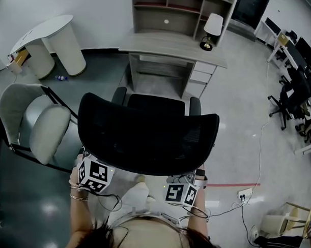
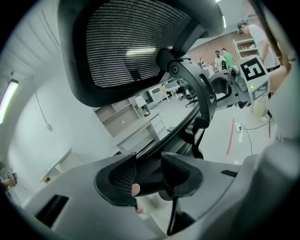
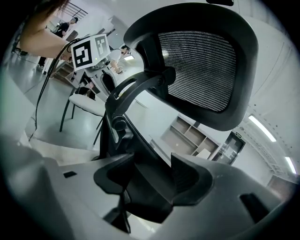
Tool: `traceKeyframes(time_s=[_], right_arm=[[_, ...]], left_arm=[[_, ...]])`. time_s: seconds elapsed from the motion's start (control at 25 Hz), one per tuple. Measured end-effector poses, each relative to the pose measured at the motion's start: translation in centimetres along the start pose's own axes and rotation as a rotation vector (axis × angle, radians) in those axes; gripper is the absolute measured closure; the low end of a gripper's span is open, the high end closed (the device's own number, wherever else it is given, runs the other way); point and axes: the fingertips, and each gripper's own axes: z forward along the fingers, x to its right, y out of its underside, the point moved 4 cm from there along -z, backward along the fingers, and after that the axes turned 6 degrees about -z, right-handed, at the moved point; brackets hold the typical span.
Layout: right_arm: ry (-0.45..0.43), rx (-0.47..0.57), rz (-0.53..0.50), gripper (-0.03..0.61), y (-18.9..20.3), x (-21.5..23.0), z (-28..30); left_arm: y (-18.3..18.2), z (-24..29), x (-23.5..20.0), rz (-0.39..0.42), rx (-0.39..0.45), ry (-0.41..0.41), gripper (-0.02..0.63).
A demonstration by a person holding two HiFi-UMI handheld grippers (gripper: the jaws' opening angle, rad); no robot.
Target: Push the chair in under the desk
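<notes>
1. Gripping the lower rim of the chair's (image 1: 156,103) mesh backrest (image 1: 144,141), your left gripper (image 2: 149,174) is clenched on the black frame, left of centre near the bottom of the head view.
2. Your right gripper (image 3: 151,180) is clenched on the same rim, right of centre.
3. The chair stands mid-frame, just before the worktop (image 1: 171,46) at upper centre, not yet under it.

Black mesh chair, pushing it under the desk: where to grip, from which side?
Grip the backrest rim at its lower edge, one gripper near each corner, coming from behind: the seat faces the desk, so a push there should drive it straight in, and the thin rim fits between jaws. The left gripper and right gripper hold it there.
</notes>
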Motion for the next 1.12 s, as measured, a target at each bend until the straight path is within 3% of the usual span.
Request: traceKeyframes(time_s=[0.2,1.12], right_arm=[[-0.003,0.007,0.007,0.335,0.3,0.7,1.3],[0.033,-0.030,0.030,0.334,0.8,3.9,7.4]], left_arm=[[-0.5,1.0,-0.5,0.006,-0.033,0.010,0.462],[-3.0,6.8,-3.8,0.024,0.018,0.039,0.462]])
